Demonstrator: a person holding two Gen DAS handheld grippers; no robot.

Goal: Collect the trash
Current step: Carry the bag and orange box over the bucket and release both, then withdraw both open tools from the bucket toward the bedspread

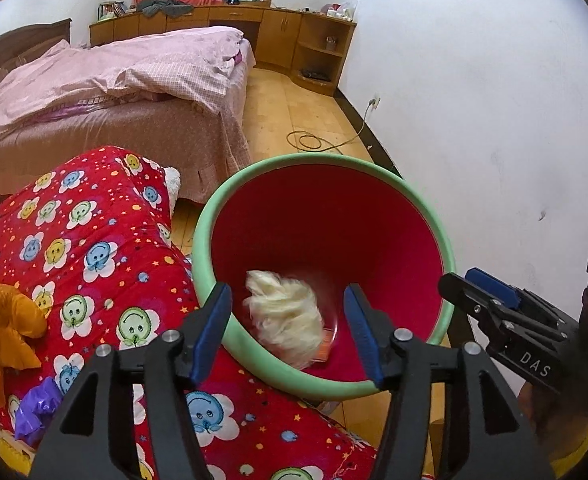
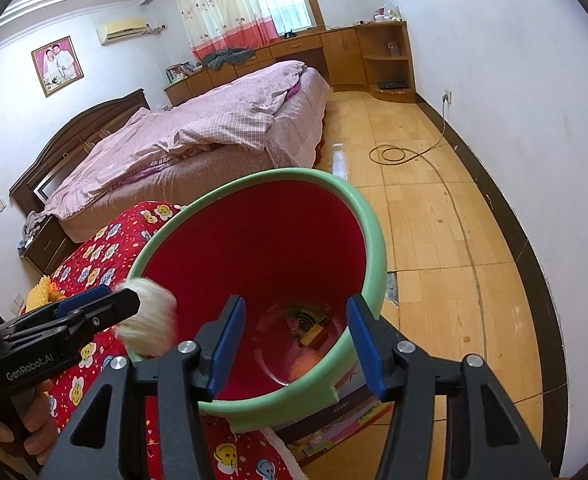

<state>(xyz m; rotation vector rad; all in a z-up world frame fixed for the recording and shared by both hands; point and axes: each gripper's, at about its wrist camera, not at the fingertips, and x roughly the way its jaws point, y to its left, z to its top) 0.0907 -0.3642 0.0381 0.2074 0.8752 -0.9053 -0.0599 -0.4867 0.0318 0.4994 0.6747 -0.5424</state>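
A red bin with a green rim (image 1: 294,160) stands tilted against a red quilt. My left gripper (image 1: 288,292) hangs open over its mouth. A fluffy white wad (image 1: 286,312), blurred, lies between the blue pads without touching them, low inside the bin. My right gripper (image 2: 295,302) is open above the same bin's rim (image 2: 373,240) with nothing between its fingers. Below it, colourful wrappers (image 2: 307,324) lie on the bin's bottom. In the right wrist view the left gripper (image 2: 124,298) shows at the left with the white wad (image 2: 150,316) at its tip. The right gripper (image 1: 459,278) shows at the right of the left wrist view.
A red quilt with smiley flowers (image 1: 94,240) lies left of the bin, with a yellow-orange bundle (image 1: 6,312) and a purple bag (image 1: 38,404) on it. A pink bed (image 1: 114,80) stands behind. A coiled cable (image 1: 309,142) lies on the wooden floor by the white wall.
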